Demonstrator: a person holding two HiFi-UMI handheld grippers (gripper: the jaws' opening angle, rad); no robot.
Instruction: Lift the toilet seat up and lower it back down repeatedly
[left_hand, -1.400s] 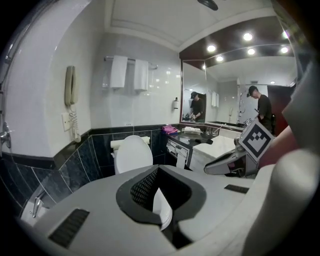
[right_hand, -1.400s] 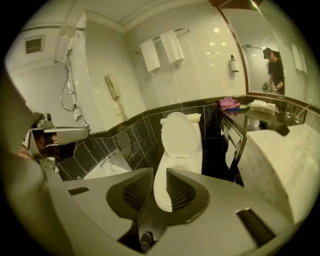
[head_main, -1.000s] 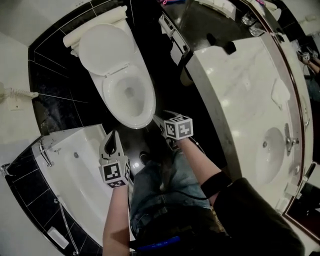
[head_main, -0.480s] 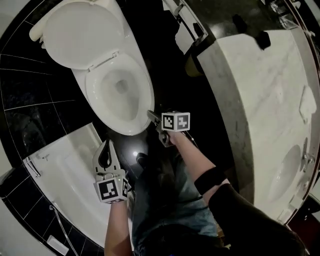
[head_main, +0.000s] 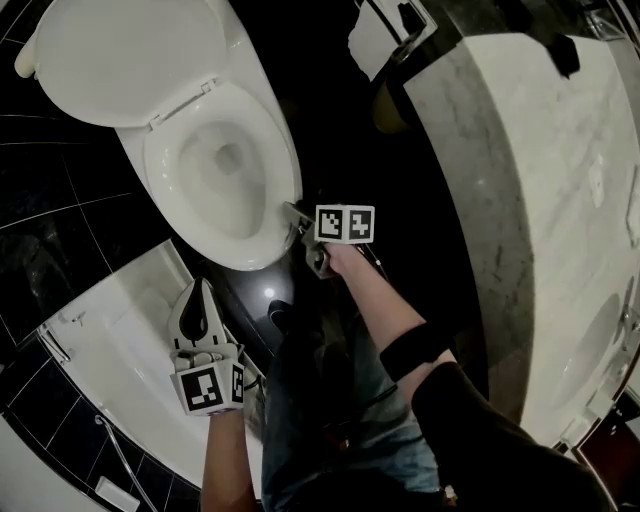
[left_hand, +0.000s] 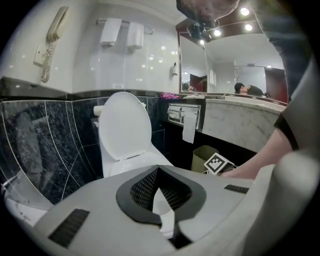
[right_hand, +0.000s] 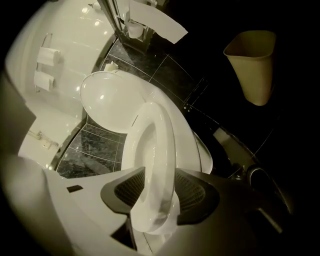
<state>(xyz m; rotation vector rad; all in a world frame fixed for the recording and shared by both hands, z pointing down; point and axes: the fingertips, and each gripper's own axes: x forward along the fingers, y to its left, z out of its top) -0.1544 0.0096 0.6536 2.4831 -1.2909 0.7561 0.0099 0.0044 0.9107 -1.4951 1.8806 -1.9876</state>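
Toilet seat (head_main: 285, 175) is lying down on the bowl, a glossy white oval ring, and the right gripper (head_main: 300, 232) has it by the near right rim, jaws closed on either side of the smooth plastic edge. The lid (head_main: 130, 55) is standing up at the far side against a wall of black veined tile (left_hand: 40, 145).

Left gripper (head_main: 200, 288) hangs over the near left, above the curved white bathtub (head_main: 110, 350), its ribbed black pads drawn together with nothing between them.

Off to the right, the pale marble worktop (head_main: 560, 180) runs along the whole side, well apart from the toilet. A tapered beige waste bin (right_hand: 252, 62) sits on the dark, shiny floor (head_main: 340, 130) between the toilet and the worktop, and a sheet of toilet paper (head_main: 375, 40) hangs just beyond it. A corded wall phone (left_hand: 52, 40) is up on the far left wall.
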